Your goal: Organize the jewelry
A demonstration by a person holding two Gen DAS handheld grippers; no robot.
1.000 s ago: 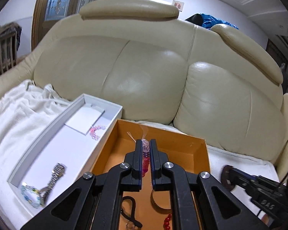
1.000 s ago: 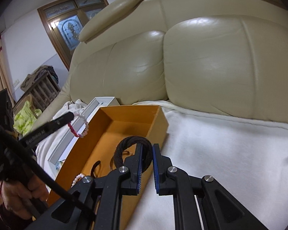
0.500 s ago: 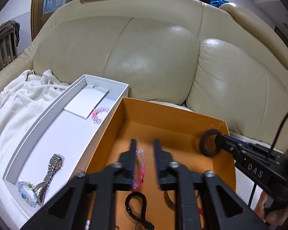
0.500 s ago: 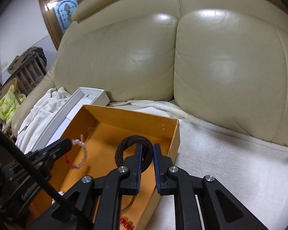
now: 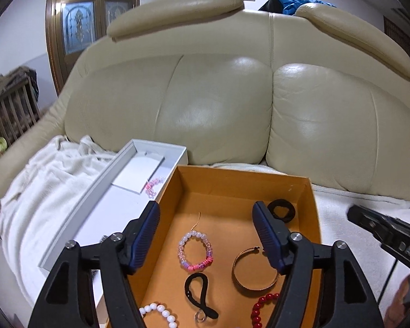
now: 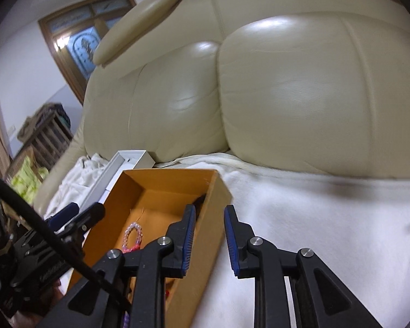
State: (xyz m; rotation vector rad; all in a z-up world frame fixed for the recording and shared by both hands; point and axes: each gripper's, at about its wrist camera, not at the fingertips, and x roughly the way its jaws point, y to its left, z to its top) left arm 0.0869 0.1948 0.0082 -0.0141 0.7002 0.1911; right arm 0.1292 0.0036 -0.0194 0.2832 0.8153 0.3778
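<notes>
Cream leather sofa w/ a white blanket (image 5: 35,191) on the seat is the work place. Left gripper (image 5: 206,235) is wide apart and empty; its jaws have just been opening, and nothing is between them now. Directly under the gap, on the floor of the orange box (image 5: 232,180), lies the pink bead bracelet (image 5: 195,250), free, not touched by any pad. Right gripper (image 6: 209,237) is parted a little and holds nothing; its jaws also have just been opening. Its left finger is inside the box wall, the right finger outside, so the box's right wall runs between them, no pinch. Black hair tie (image 5: 281,210) lies in the box's far right corner, just beyond the left gripper's right finger.

Nearer to the left gripper than the bracelet, the box also holds a gold bangle (image 5: 255,270), a black loop w/ a ring (image 5: 201,298), white beads (image 5: 158,313) and red beads (image 5: 262,307).

Left of the left gripper is the white tray (image 5: 95,191), w/ 1 pink bracelet (image 5: 153,187) at the far end; other pieces there are hidden by the finger.

Progress, I judge: about 6 pieces are sorted in the orange box, and at least 1 remains in the tray.
</notes>
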